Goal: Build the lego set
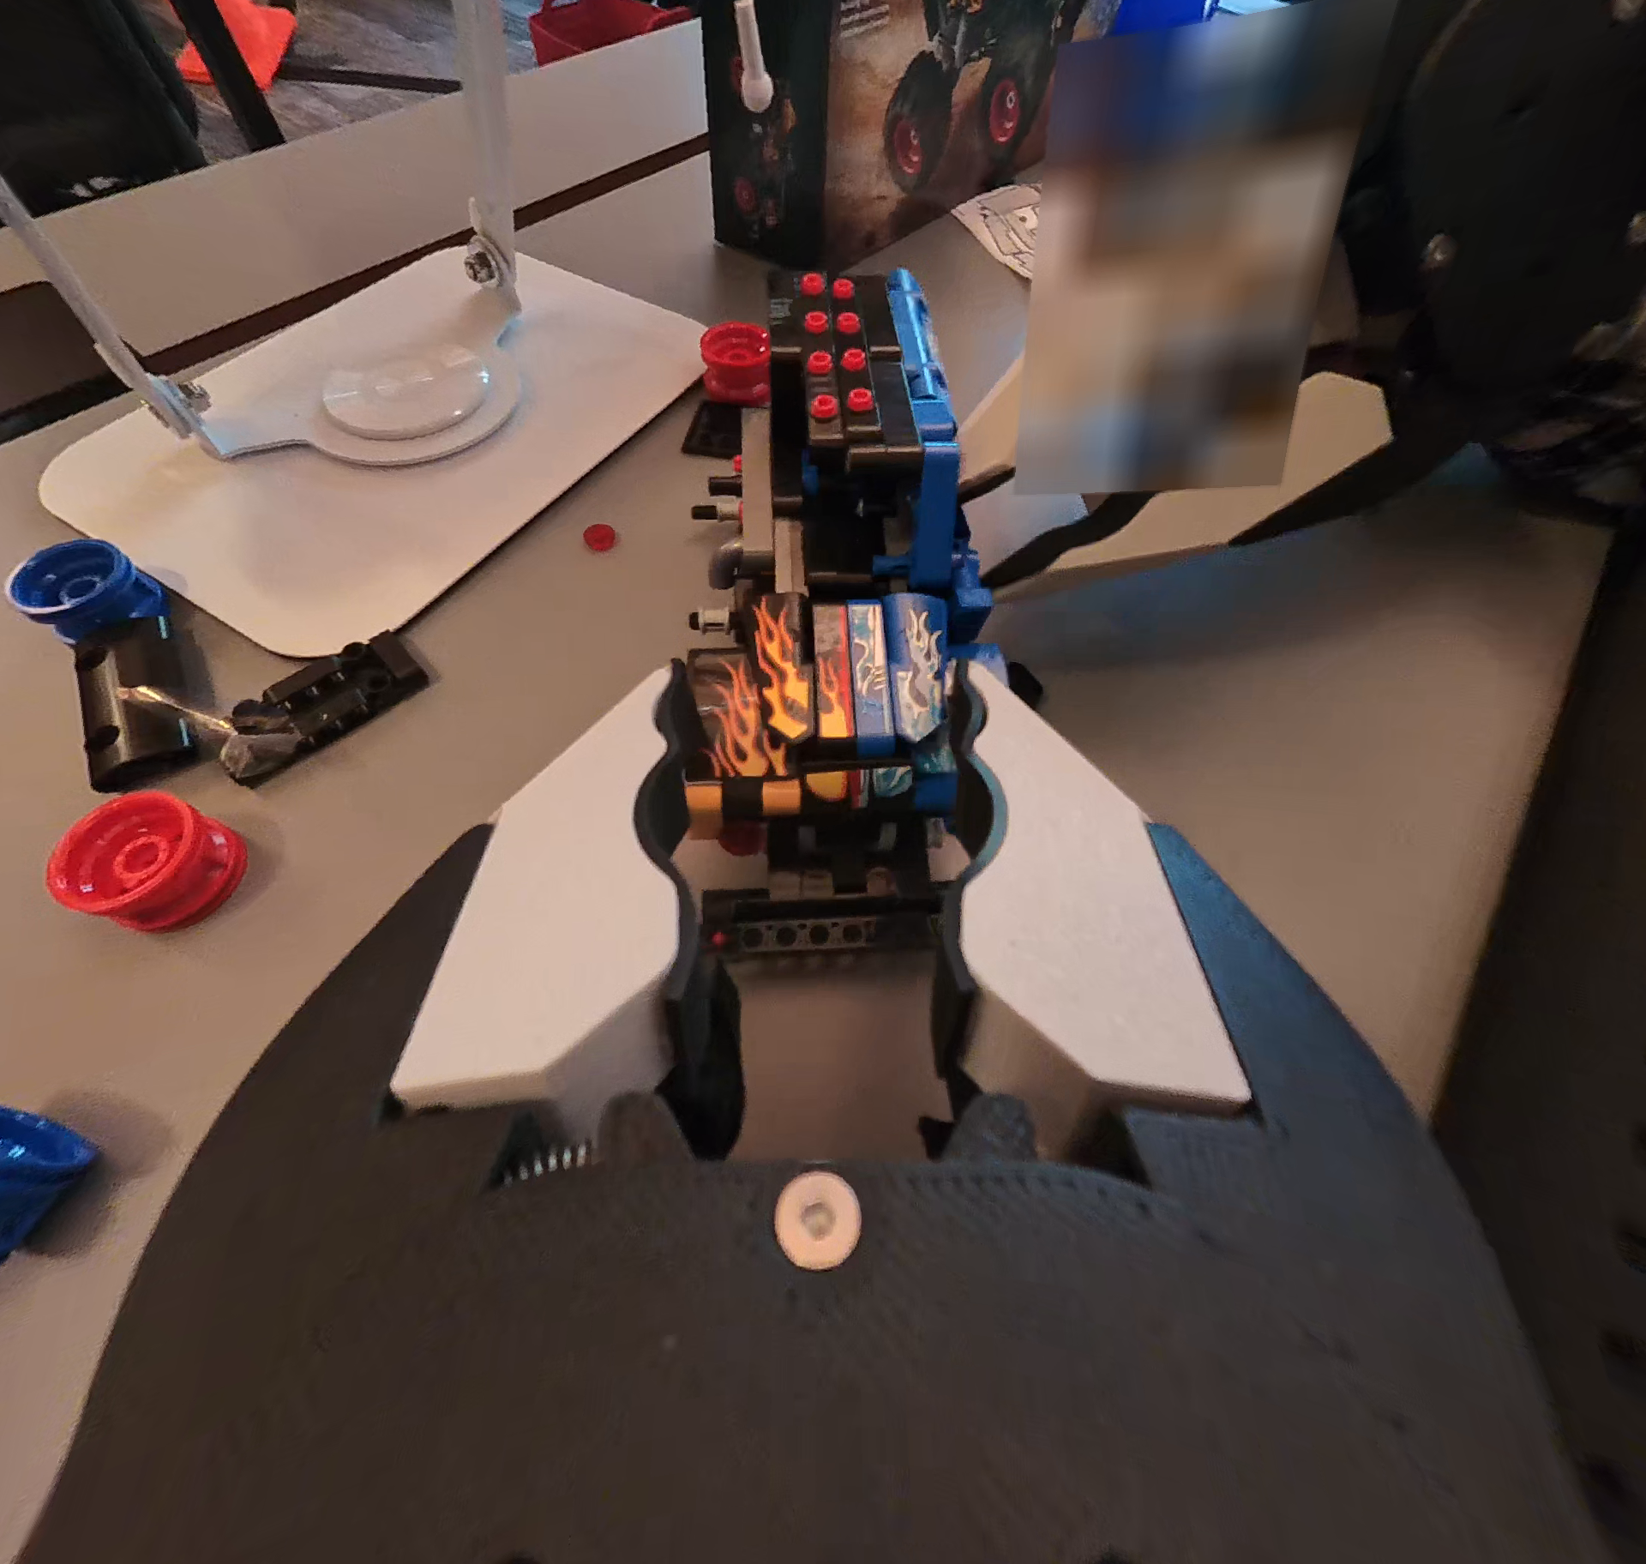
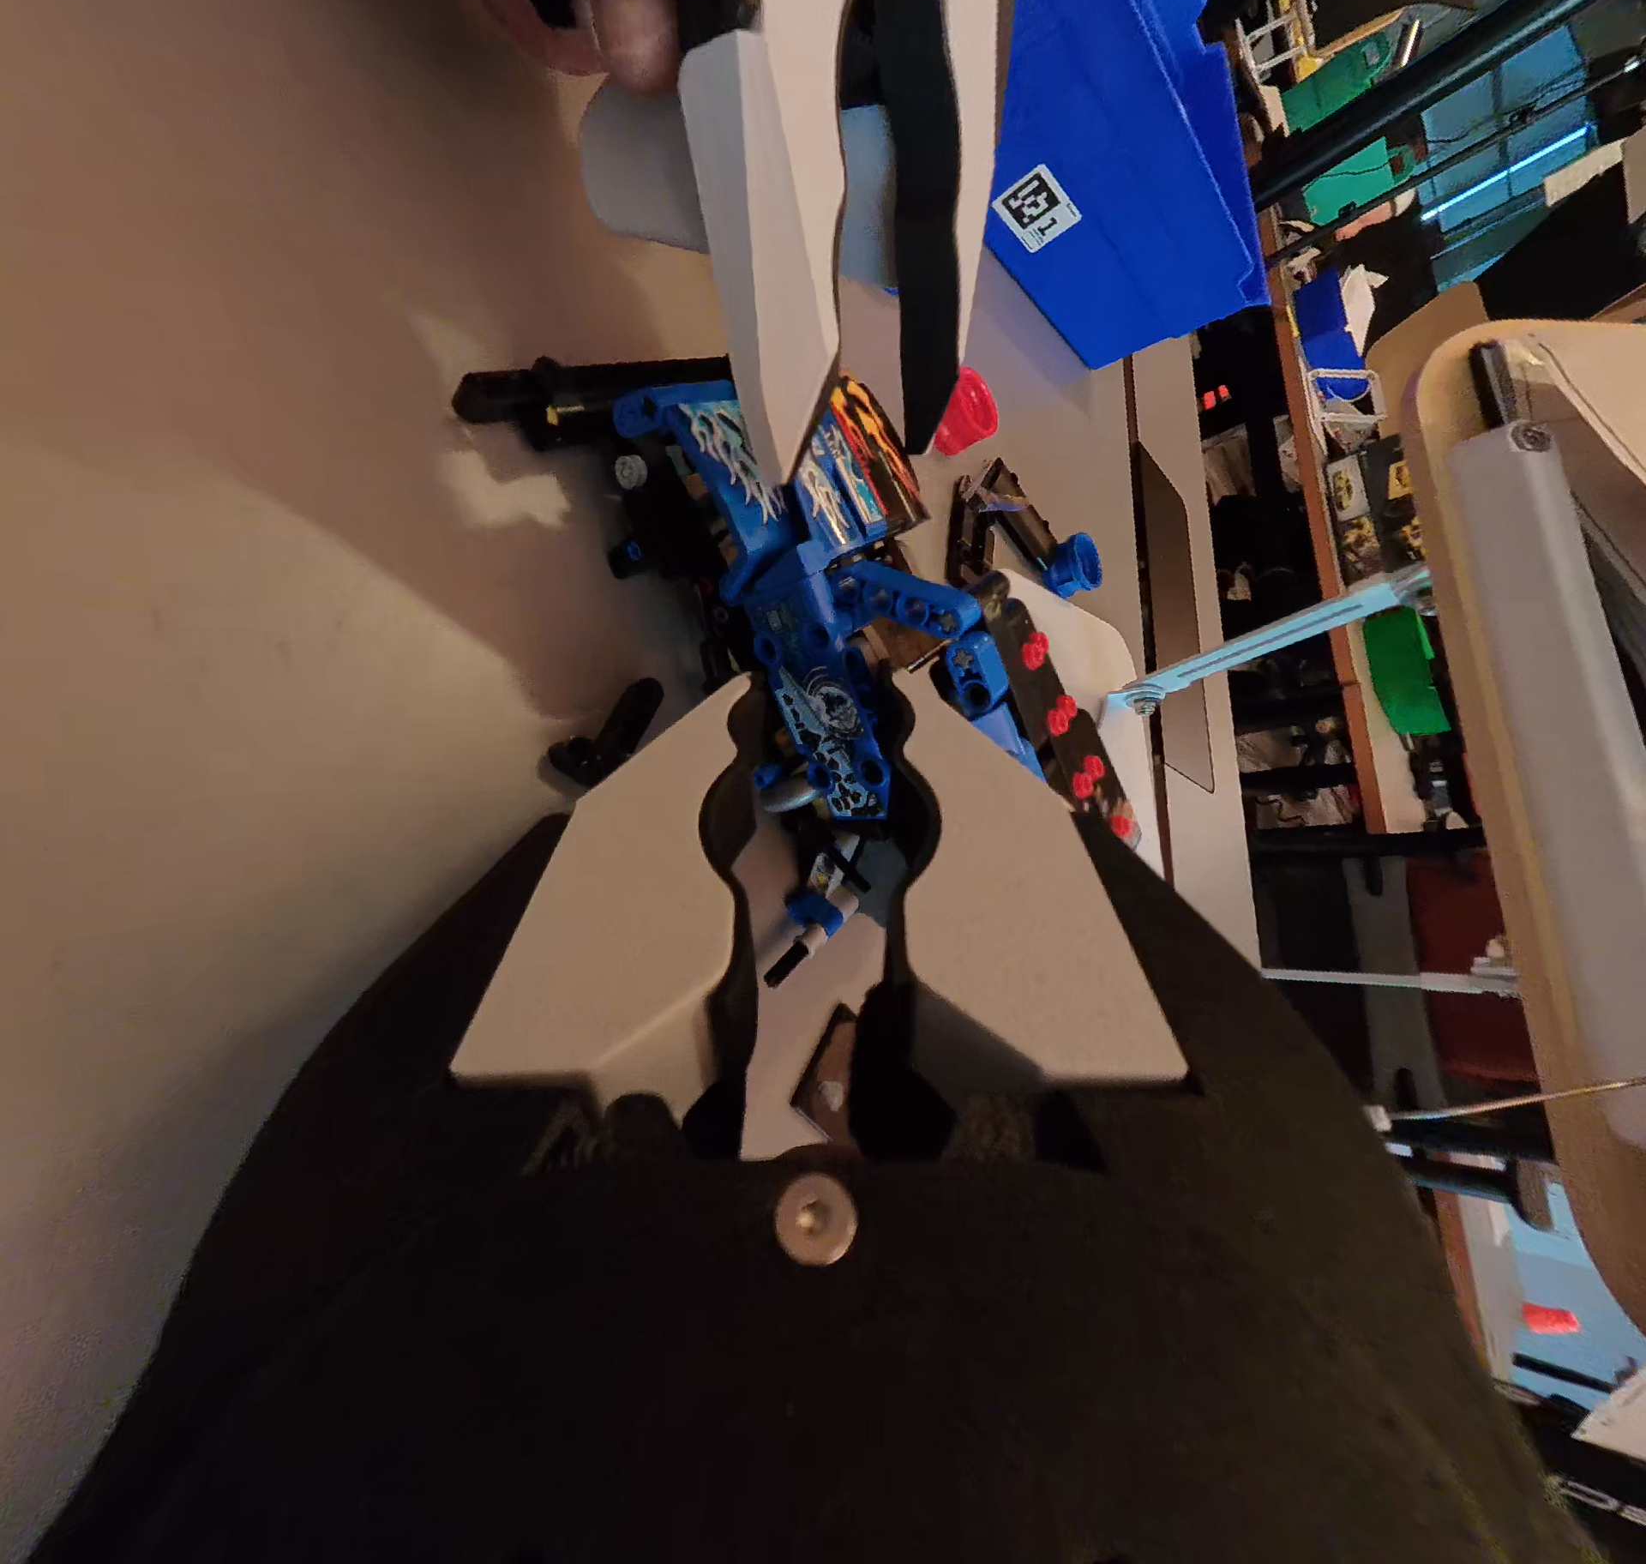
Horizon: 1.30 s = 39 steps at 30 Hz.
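Observation:
A half-built lego truck body, black and blue with flame-patterned panels and red studs on top, rests on the grey table. My left gripper is shut on its flame-patterned front end. In the right wrist view my right gripper is shut on the blue patterned side of the same model; the left gripper's white fingers clamp its far end. Loose wheel hubs lie to the left: red, blue and another red behind the model.
A white stand base sits at the back left, the lego box behind the model. Black loose parts and a small red stud lie on the table. A blue bin and a small black part show in the right wrist view. The left gripper's tips are roughly 5 cm from the right gripper's. The small red stud is about 12 cm from both grippers' fingertips.

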Available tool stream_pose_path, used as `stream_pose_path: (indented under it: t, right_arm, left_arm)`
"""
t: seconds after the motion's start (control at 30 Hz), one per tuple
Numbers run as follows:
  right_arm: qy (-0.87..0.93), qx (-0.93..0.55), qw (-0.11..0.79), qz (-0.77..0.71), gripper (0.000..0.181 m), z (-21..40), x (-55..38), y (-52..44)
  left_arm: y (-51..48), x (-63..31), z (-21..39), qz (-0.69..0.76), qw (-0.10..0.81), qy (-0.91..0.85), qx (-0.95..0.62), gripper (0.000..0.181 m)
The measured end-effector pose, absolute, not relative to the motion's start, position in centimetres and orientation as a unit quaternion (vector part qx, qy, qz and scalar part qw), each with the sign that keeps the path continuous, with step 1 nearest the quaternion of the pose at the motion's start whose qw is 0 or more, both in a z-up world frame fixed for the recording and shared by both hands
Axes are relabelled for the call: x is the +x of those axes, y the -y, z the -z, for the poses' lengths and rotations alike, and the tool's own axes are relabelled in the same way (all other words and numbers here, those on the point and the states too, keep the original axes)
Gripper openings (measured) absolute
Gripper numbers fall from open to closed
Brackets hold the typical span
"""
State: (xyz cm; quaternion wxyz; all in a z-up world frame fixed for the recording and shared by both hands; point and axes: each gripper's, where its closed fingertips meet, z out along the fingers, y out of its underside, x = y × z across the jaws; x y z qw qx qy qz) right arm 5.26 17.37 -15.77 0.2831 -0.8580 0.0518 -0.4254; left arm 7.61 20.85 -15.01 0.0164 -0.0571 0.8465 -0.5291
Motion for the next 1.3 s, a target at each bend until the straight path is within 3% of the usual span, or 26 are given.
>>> stream_pose_path:
  t: [0.4, 0.73, 1.3]
  right_arm:
    - [-0.084, -0.871, 0.326, 0.357, 0.027, 15.6, 4.3, -16.3]
    - [-0.095, -0.873, 0.356, 0.319, 0.019, 14.7, 3.4, -15.3]
    - [-0.166, -0.869, 0.34, 0.318, 0.014, 15.6, 5.1, -12.5]
  left_arm:
    - [-20.6, 6.4, 15.1, 0.525, 0.013, -0.851, -0.028, 0.055]
    - [-20.7, 6.2, 15.2, 0.523, 0.013, -0.852, -0.022, 0.054]
    - [-20.7, 4.6, 15.4, 0.51, 0.027, -0.859, 0.031, 0.053]
